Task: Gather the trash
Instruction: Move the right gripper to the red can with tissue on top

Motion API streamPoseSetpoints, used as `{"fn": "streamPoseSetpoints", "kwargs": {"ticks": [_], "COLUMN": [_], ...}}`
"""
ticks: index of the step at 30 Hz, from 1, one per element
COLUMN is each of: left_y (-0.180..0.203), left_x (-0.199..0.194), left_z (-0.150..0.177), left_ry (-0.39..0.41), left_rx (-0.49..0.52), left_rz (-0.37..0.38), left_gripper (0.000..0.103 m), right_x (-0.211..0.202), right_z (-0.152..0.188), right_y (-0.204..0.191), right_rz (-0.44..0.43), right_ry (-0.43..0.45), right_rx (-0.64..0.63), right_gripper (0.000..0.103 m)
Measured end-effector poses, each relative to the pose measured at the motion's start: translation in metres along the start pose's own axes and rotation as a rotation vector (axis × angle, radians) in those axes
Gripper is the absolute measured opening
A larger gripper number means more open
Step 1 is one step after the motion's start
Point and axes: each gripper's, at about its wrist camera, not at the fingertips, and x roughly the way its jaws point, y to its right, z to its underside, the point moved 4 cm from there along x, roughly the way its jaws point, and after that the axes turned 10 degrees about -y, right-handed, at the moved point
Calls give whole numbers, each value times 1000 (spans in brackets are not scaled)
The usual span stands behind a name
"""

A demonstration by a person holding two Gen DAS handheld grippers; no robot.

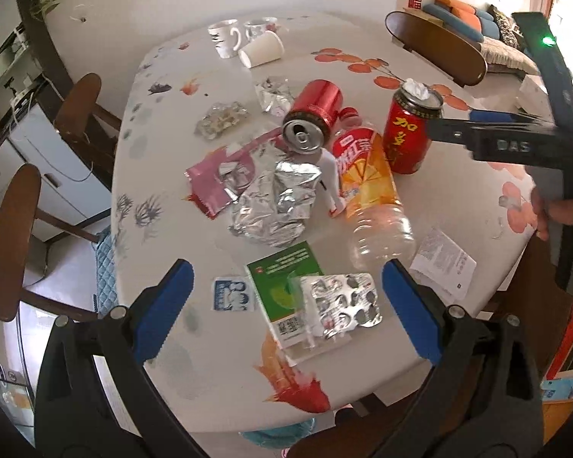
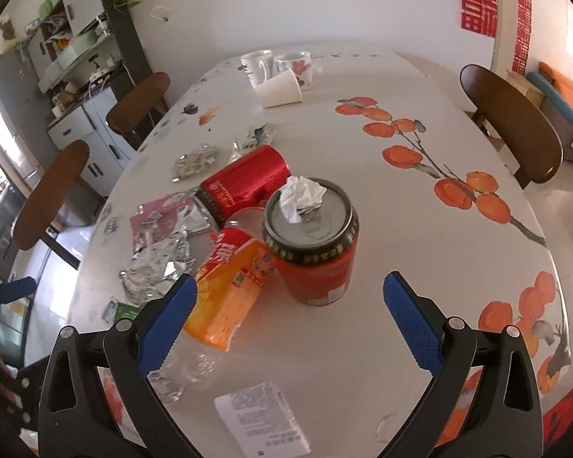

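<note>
Left tongs [image 1: 286, 297] spread wide at the bottom of the left wrist view, gripping nothing, hovering over a green box [image 1: 286, 286] and a silver blister pack [image 1: 343, 301] lying against it low in the centre of the frame. Right tongs [image 2: 289, 305] likewise spread wide and empty at the bottom of the right wrist view, framing an upright red can [image 2: 312, 244] at frame centre with a crumpled white tissue [image 2: 301, 198] stuffed in its opening. Same right tongs seen from the side at the right edge of the left wrist view, close to that can; contact impossible to tell.

Trash scattered over a white worktop [image 2: 382, 206] printed with orange fruit. Second red can [image 1: 314, 116] on its side above centre, open end toward the camera. Clear plastic bottle [image 1: 366, 187] with orange label lying just beside both cans, stretching toward lower right. Crumpled foil [image 1: 279, 202] left of the bottle, overlapping a pink wrapper [image 1: 217, 179]. Smaller foil scraps [image 1: 219, 118] further up. White printed slip [image 1: 443, 263] at lower right, near the worktop edge. Small blue-and-white packet [image 1: 233, 294] left of the green box.

Upper centre: a tipped paper cup [image 1: 261, 51] touching two mugs [image 1: 225, 36]. Wooden chairs [image 1: 17, 236] around the worktop.
</note>
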Motion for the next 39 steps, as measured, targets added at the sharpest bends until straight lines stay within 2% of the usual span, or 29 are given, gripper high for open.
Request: {"fn": "streamPoseSetpoints", "kwargs": {"ticks": [14,23,31,32,34,39], "left_y": [42,57,59,59,57,48], "left_x": [24,41,47,47,46,44], "left_z": [-27,-42,-40,-38,-35,-24], "left_ry": [-14,-32,-44,-46,-46,-53], "left_rx": [101,120,119,121,124,122], "left_rz": [34,52,57,56,45,60], "left_gripper": [97,97,97,97,97,97], "right_x": [33,46,52,53,56,65], "right_z": [-16,-22,-22,-21,-21,-19], "right_y": [13,19,19,20,22,21], "right_rz": [1,1,-1,-3,-9,-16], "right_ry": [12,10,9,7,-3,-29], "right_rx": [33,38,24,29,37,48], "right_gripper": [97,96,94,93,70,70]}}
